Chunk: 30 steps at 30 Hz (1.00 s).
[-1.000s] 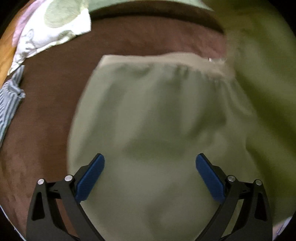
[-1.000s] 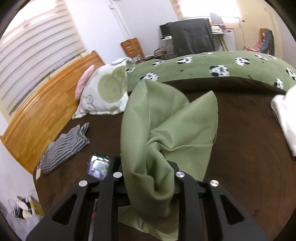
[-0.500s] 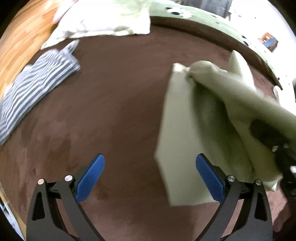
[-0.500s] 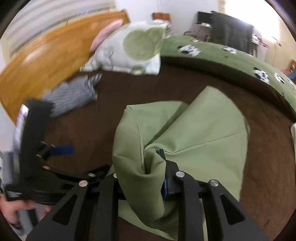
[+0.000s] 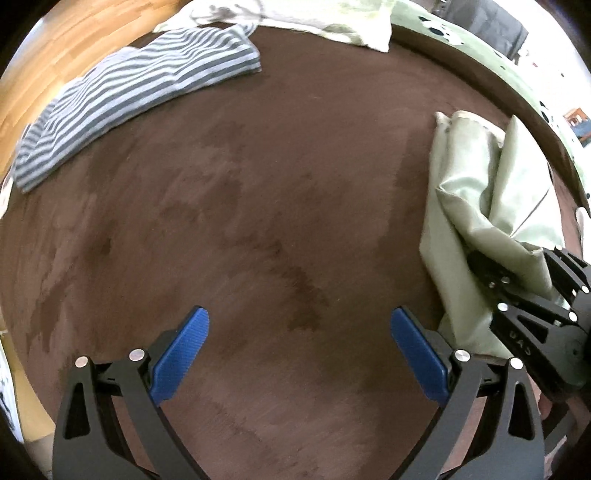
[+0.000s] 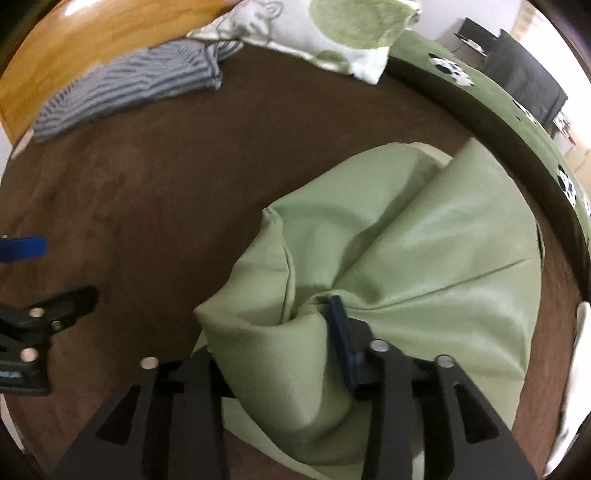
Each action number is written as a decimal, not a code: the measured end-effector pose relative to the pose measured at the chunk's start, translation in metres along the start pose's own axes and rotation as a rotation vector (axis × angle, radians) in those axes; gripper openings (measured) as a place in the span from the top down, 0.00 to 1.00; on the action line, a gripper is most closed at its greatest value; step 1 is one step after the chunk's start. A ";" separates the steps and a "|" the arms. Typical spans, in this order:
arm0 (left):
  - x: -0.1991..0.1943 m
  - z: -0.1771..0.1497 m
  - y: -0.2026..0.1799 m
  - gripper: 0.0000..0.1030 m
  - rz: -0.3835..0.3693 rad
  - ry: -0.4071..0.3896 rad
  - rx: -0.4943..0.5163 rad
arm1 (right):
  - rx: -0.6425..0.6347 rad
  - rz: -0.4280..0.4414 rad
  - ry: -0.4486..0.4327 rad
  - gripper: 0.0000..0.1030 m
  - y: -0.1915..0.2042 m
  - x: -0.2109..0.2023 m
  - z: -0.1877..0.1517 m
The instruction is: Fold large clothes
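A light green garment [image 6: 406, 266] lies bunched on the brown bed cover [image 6: 147, 192]. My right gripper [image 6: 314, 332] is shut on a gathered fold of it near its front edge; the cloth hides the left finger. In the left wrist view the green garment [image 5: 480, 192] lies at the right, with the right gripper [image 5: 517, 291] on it. My left gripper [image 5: 299, 354] is open and empty over bare brown cover, left of the garment. It also shows at the left edge of the right wrist view [image 6: 22, 280].
A folded grey striped garment [image 5: 125, 96] lies at the far left near the wooden headboard [image 6: 92, 40]. A white pillow with green circles [image 6: 314, 29] sits behind it. A green spotted blanket [image 6: 517, 122] runs along the far right. Something white [image 6: 576, 369] lies at the right edge.
My left gripper has swung left off the green garment and now faces bare cover. My right gripper has lowered the held garment onto the bed.
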<state>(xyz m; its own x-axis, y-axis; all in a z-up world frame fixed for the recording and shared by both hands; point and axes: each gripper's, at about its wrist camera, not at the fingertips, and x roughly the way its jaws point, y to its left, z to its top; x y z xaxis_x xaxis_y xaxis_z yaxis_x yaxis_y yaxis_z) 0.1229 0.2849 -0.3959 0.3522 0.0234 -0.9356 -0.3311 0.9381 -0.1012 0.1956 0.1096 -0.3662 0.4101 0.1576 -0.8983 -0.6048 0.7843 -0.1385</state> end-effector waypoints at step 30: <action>-0.114 0.034 -0.084 0.06 -0.227 -0.114 0.082 | 0.063 0.389 -0.299 0.17 -0.141 -0.211 0.050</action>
<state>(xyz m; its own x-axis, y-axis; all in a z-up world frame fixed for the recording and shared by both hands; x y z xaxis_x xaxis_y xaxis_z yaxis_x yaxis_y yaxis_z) 0.1407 0.2153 -0.2691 0.5076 -0.1564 -0.8473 -0.1619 0.9486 -0.2720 0.2286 -0.0045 -0.1366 0.3455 0.6037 -0.7185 -0.7131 0.6666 0.2171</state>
